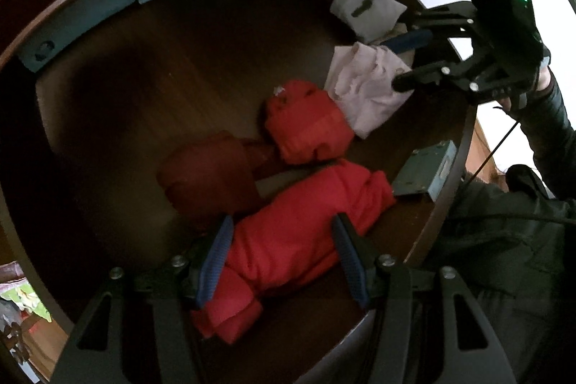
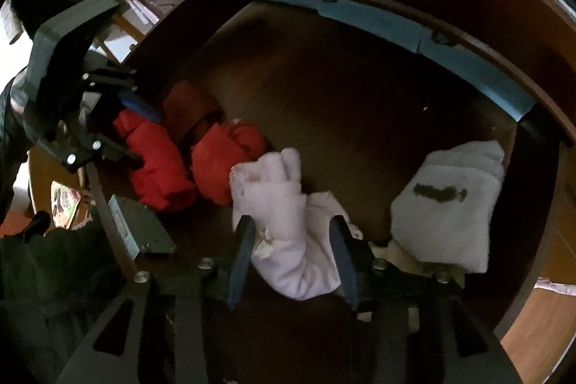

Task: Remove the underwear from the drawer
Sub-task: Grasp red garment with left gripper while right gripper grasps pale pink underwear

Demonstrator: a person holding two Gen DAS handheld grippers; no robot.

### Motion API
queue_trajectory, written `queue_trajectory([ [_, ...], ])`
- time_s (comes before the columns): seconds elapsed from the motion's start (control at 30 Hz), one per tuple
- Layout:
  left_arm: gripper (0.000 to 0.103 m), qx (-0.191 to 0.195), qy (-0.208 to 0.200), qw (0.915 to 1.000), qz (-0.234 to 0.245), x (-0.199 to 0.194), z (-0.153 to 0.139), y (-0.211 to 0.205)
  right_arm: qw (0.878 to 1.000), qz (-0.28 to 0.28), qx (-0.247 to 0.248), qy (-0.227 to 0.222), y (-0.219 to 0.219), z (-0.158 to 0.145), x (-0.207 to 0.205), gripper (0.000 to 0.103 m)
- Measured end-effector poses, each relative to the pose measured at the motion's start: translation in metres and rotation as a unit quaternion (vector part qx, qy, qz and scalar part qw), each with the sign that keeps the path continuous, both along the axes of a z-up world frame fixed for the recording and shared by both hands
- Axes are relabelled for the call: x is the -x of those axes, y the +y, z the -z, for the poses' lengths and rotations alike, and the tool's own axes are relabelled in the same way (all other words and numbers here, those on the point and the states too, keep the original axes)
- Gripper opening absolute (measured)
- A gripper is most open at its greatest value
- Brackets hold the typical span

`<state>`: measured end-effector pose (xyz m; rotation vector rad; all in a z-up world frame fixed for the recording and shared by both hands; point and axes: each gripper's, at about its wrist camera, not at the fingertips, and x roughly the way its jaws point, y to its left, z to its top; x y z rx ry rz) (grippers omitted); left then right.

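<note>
Both hands are down in the drawer (image 1: 86,2): the left hand-held gripper (image 1: 282,258) straddles the red underwear (image 1: 298,233) at the frame's bottom, pads apart; the right hand-held gripper (image 2: 291,261) likewise brackets the pale roll (image 2: 288,240). Better to squeeze mid-bundle, then lift straight up

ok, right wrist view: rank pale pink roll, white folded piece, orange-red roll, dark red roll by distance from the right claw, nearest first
1. Pale pink roll: between the right claw fingers, centre.
2. White folded piece: just right of the claw.
3. Orange-red roll: left, behind the pink one.
4. Dark red roll: far left, deepest in the drawer.
</note>
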<state>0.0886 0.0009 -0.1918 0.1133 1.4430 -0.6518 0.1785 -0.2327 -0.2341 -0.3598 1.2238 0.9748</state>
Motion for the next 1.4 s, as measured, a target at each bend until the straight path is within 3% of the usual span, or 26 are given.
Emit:
queue_trajectory([
  [0.37,0.067,-0.003,0.038,0.9993,0.004,-0.012,0.011,-0.007,1.000,-0.006,0.015,-0.001,0.011,0.017,0.005,0.046],
  [0.5,0.075,-0.028,0.049,0.9982,0.021,-0.020,0.011,-0.014,1.000,-0.011,0.021,-0.008,0.009,0.016,0.009,0.046],
  [0.63,0.075,-0.053,0.054,0.9960,0.048,-0.026,0.005,-0.019,1.000,-0.008,0.019,-0.004,0.008,0.016,0.009,0.046],
  [0.83,0.075,-0.064,0.106,0.9910,0.049,-0.029,0.013,-0.017,1.000,-0.006,0.012,-0.004,0.006,0.016,0.009,0.046],
  [1.23,0.082,-0.040,0.144,0.9873,0.054,-0.043,0.033,-0.029,1.000,-0.005,0.004,0.000,0.003,0.015,0.008,0.046],
  [1.4,0.062,-0.016,0.118,0.9916,0.050,-0.039,0.025,-0.025,1.000,-0.015,0.007,0.007,0.006,0.017,0.009,0.046],
])
